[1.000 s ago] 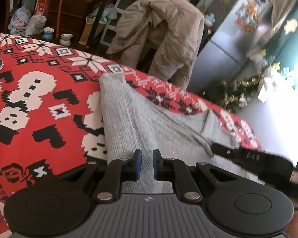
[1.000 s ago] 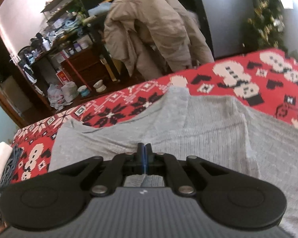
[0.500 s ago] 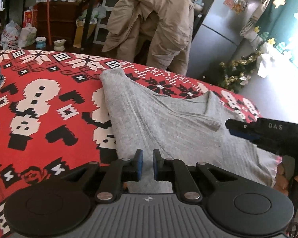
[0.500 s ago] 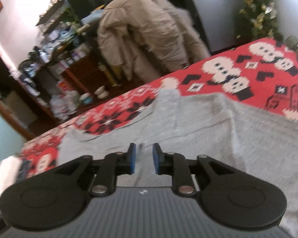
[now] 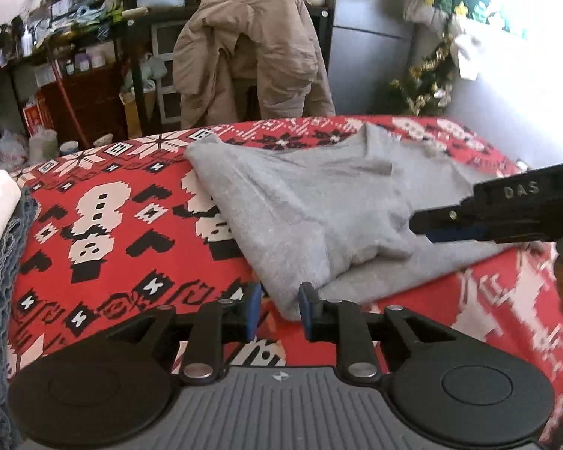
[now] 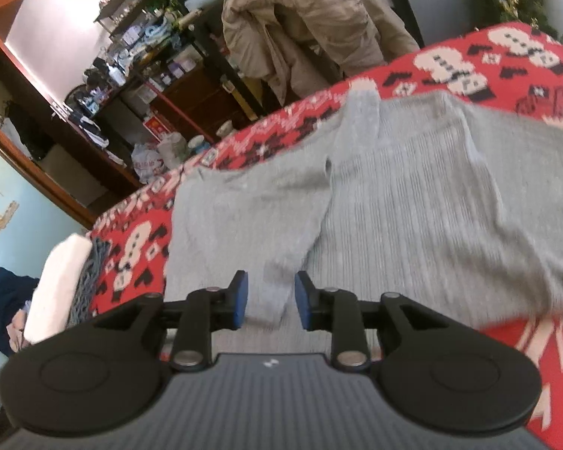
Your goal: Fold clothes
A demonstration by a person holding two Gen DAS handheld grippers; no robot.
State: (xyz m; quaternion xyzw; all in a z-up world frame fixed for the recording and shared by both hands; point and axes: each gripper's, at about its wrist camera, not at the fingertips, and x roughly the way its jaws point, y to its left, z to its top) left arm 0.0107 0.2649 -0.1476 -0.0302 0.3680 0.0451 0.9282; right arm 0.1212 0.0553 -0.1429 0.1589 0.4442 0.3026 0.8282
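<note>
A grey ribbed sweater [image 5: 319, 206] lies partly folded on the red, white and black patterned cloth [image 5: 112, 225]. My left gripper [image 5: 278, 311] is at the sweater's near corner. Its jaws are opening, and the corner tip hangs loosely between the blue pads [image 5: 252, 309]. My right gripper [image 6: 270, 300] hovers over the sweater [image 6: 413, 206] with its jaws opening too. A grey fold lies between its pads without being pressed. In the left wrist view the right gripper [image 5: 465, 221] reaches in from the right edge above the sweater.
A stack of white and blue-grey folded clothes [image 5: 0, 225] sits at the left end of the cloth. Behind the surface are a beige jacket over a chair [image 5: 244, 56], a grey fridge [image 5: 368, 37], a small decorated tree [image 5: 424, 86] and cluttered shelves [image 6: 142, 60].
The right gripper was shut on the grey fabric and has let go. Both sets of jaws have widened. Both grippers have drawn back toward the near edge, and the left view has rolled.
</note>
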